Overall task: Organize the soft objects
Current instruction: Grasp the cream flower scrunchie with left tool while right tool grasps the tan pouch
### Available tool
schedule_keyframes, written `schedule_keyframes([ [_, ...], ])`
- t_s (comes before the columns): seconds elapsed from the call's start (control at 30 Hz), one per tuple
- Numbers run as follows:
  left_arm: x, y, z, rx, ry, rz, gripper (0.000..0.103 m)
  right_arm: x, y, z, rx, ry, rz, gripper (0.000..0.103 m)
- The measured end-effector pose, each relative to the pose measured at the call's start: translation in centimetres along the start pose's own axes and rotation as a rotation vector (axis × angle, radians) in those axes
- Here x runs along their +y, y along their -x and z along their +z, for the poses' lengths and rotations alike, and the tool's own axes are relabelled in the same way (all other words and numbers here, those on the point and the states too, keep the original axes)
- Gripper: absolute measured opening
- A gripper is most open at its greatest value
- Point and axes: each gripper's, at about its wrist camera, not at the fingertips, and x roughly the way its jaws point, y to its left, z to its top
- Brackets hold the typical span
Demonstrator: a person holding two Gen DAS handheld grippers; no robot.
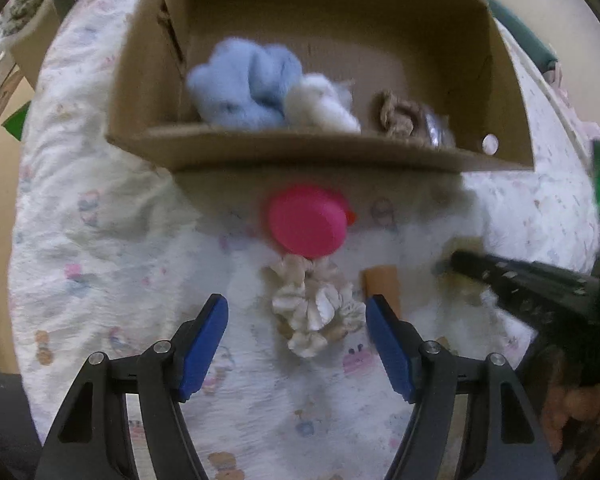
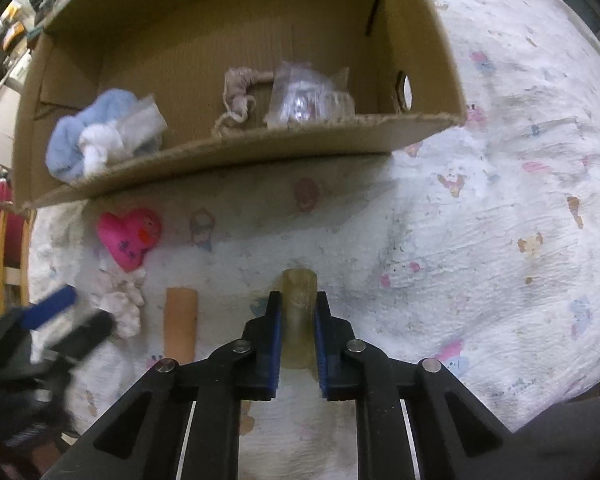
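Pale yellow translucent soft cylinder lies lengthwise on the white cartoon-print quilt, at 6 o'clock from the open brown cardboard box; right gripper is closed around its sides, level and pointing at the box. Left gripper hovers spread wide, empty, over the cream ruffled fabric scrunchie. Orange soft cylinder at the yellow one's 9 o'clock, pink plush heart at 10 o'clock.

Bed covered with a white quilt printed with small pastel cartoon figures, surface rumpled. Open cardboard box sits on it at the far side; just in front of the box lies a pink heart cushion, with a cream ruffled scrunchie touching its near edge. Beside the scrunchie an orange cylinder lies flat, then a pale yellowish cylinder further along, the two apart.
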Motion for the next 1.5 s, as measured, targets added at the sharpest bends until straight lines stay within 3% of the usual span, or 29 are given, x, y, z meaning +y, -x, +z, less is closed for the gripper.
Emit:
schedule_keyframes([
  [0.07, 0.1, -0.8, -0.1, 0.012, -0.002, -0.007, 0.068, -0.4, 0.8, 0.0, -0.016, -0.007, 0.011, 0.014],
  [0.13, 0.3, -1.1, 0.0, 0.007, 0.01, -0.006, 0.059, -0.5, 1.1, 0.1, -0.024, -0.021, 0.033, 0.014],
  [0.2, 0.6, -1.3, 0.1, 0.011, 0.03, -0.023, 0.032, -1.0, 1.4, 0.2, -0.03, -0.036, 0.058, 0.014],
  [0.3, 0.8, -1.5, -0.2, 0.028, 0.038, -0.035, 0.015, -1.5, 1.7, 0.1, -0.033, -0.042, 0.08, 0.014],
  [0.63, 2.1, 1.1, -1.4, -0.001, 0.061, 0.005, 0.013, -3.3, 3.4, -0.2, -0.051, -0.045, 0.129, 0.014],
  [1.1, 1.3, 7.1, -1.2, -0.196, -0.007, 0.156, 0.013, -4.5, 8.7, -1.5, -0.139, 0.002, 0.203, 0.014],
  [1.5, -1.4, 11.5, 2.1, -0.337, -0.021, 0.137, 0.013, -2.9, 12.9, -1.1, -0.356, 0.056, 0.238, 0.014],
])
